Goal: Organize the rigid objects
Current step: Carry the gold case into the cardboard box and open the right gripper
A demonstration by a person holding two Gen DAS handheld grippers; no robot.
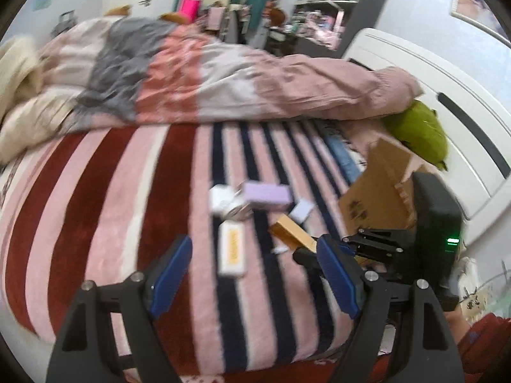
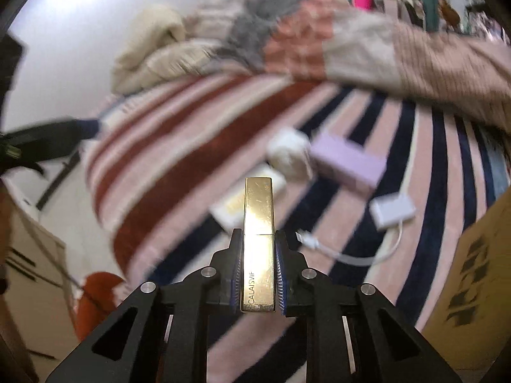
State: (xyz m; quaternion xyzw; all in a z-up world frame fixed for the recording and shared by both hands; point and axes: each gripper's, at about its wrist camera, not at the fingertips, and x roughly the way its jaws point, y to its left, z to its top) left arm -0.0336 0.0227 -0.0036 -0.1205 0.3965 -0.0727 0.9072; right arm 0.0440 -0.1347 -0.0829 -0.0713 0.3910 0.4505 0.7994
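Gripping a gold box (image 2: 258,242), the right hand-held gripper (image 2: 258,239) has both pads pressed flat on the box's long sides; box points fwd along the fingers, lettering "CALAISVIF" legible near its rear end. Box is off the bed, above the striped blanket (image 2: 179,166).

Landmark = lilac box (image 1: 266,195) on the blanket, approx centre of bed.
- White round-cornered obj (image 1: 221,198): touching lilac box, on its left.
- White/yellow flat pack (image 1: 232,250): nearer the camera than lilac box, apart from it.
- Small white adapter (image 1: 301,210) w/ cable: just right of lilac box.
- Cardboard box (image 1: 373,198): well right of lilac box, at bed edge.
- Rumpled duvet (image 1: 204,76): behind lilac box.

Left hand-held gripper (image 1: 254,269): jaws spread wide, nothing between the blue pads, hovering over the blanket on the near side of lilac box. Both views motion-blurred.
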